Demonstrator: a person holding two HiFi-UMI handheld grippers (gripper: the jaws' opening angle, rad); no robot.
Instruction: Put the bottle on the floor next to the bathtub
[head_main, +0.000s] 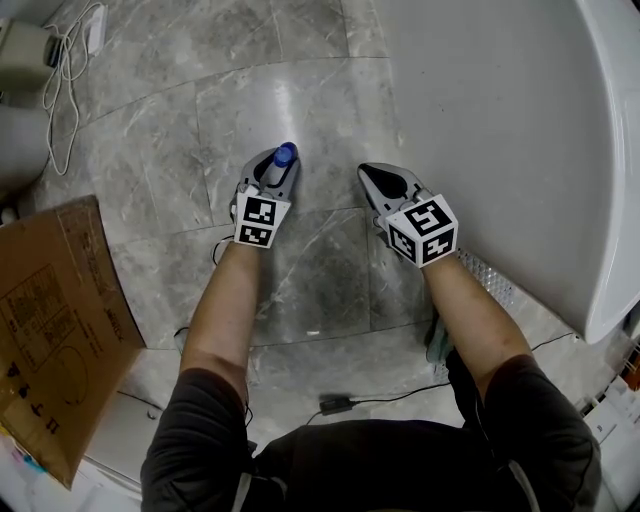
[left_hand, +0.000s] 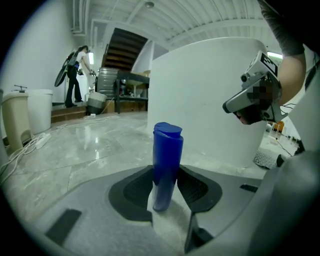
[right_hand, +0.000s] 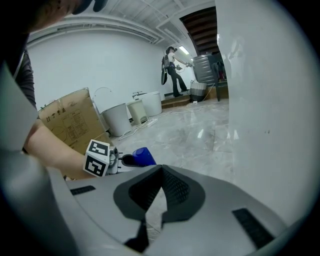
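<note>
Left gripper (left_hand: 166, 186) clamps bottle (left_hand: 167, 145); glossy grey marble floor (head_main: 300, 100), white bathtub (head_main: 500, 120) alongside.

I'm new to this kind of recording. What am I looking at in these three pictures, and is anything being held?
There is no robot here: a person holds a grasping tool in each hand. The head view looks down from the person's head at both forearms. The other two views ride on the tools and look along their jaws. The left tool is clamped on a blue bottle over the grey tiled floor. The right tool is shut and empty. A white bathtub stands at the right, a cardboard box at the left.
</note>
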